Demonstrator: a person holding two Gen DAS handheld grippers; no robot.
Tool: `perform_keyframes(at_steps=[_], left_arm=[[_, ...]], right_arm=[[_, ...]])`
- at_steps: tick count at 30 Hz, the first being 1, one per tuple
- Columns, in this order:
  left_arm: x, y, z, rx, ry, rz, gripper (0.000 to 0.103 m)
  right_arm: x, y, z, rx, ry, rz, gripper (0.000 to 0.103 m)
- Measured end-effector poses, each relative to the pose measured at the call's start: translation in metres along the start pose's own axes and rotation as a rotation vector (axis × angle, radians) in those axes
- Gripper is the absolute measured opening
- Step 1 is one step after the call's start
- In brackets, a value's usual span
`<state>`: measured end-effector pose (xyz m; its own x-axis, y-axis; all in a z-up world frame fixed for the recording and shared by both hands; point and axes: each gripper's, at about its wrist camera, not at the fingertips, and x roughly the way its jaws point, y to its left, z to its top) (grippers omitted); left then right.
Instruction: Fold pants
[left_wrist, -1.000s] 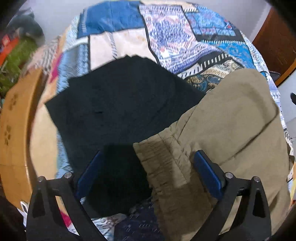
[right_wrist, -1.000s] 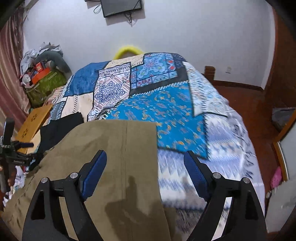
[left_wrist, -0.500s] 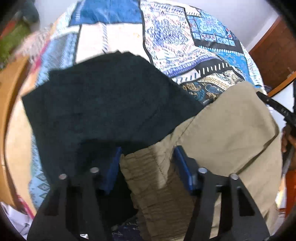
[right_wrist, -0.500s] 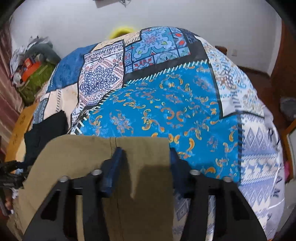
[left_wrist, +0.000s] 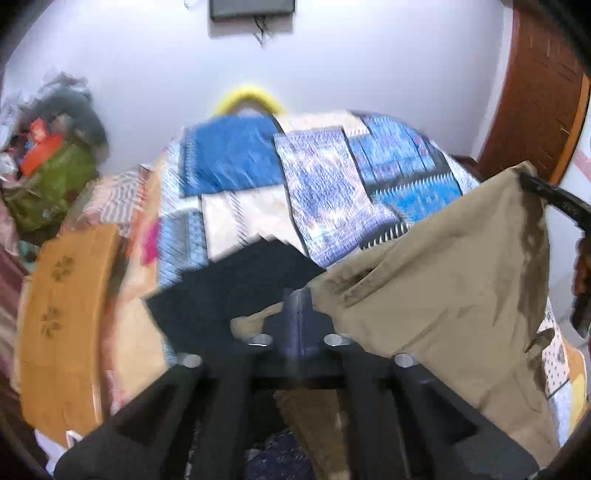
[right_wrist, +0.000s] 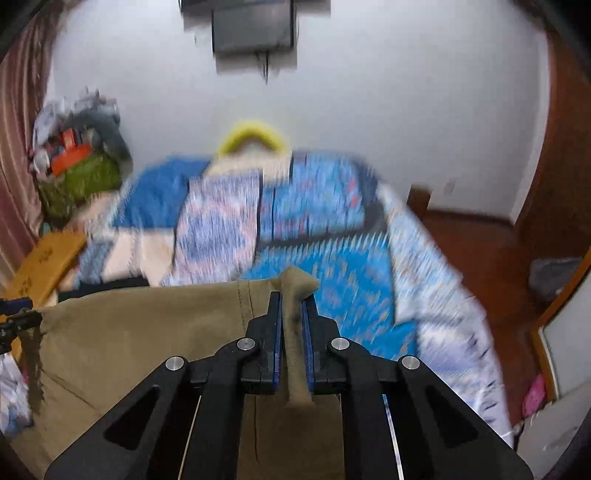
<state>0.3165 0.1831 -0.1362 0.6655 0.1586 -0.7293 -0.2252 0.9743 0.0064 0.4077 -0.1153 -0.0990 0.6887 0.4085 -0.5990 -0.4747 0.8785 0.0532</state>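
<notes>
Holding the khaki pants (right_wrist: 122, 343) clear of the bed (right_wrist: 354, 295), both claws are pinched down on fabric. The right claw (right_wrist: 292, 325) has a bunched nub of the hem clamped between its blue pads (right_wrist: 275, 332), with cloth poking out past the tips. The left claw (left_wrist: 301, 325) has its jaws drawn together on an edge of the same khaki pants (left_wrist: 443, 295), though motion blur hides how much cloth sits between them. The garment hangs stretched between the two claws, above a dark folded garment (left_wrist: 236, 288) that lies on the patchwork bedspread (left_wrist: 325, 192).

Risks from here, as I judge them:
- The left grip looks shallow; a quick swing could pull the edge free and drop that side in a heap.
- Unequal tension between the claws would skew the fold line, leaving the legs misaligned.
- Lowering too near the dark garment could drag or rumple it, or land the pants partly on top.
- The strong blur suggests fast motion, so loose cloth may billow and settle with trapped creases.
</notes>
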Motion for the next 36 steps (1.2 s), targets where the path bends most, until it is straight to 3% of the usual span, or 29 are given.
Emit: perform_keyframes(at_steps=[3,8,11,13,19,24,27,36], left_arm=[[-0.028,-0.003,0.005,0.026,-0.051,-0.044,0.001],[-0.032,-0.009,-0.008,0.043,0.017,-0.089,0.004],[-0.023,-0.009,-0.016,0.006,0.07,-0.114,0.033],[-0.012,-0.01,-0.019,-0.016,0.09,-0.118,0.06],[0.032,-0.02,-0.017,-0.009,0.135,-0.102,0.086],[0.098,-0.021,-0.014,-0.098,0.259,-0.094,0.09],[0.137,-0.021,-0.015,-0.174,0.325,-0.144,0.09],[0.209,-0.03,-0.011,-0.256,0.441,-0.295,0.09]], right_arm=[[-0.039,0.005,0.019,-0.007,-0.074,0.016,0.008],[-0.074,0.016,0.005,-0.072,-0.064,0.003,0.008],[-0.071,0.01,-0.014,-0.061,-0.015,-0.018,0.008],[-0.063,0.001,-0.021,-0.034,0.02,-0.027,0.009],[-0.034,-0.025,-0.04,0.031,0.117,-0.051,0.009],[0.013,-0.045,-0.063,0.053,0.213,-0.051,0.009],[0.035,-0.048,-0.076,0.045,0.247,-0.046,0.009],[0.063,-0.048,-0.09,0.015,0.247,0.008,0.01]])
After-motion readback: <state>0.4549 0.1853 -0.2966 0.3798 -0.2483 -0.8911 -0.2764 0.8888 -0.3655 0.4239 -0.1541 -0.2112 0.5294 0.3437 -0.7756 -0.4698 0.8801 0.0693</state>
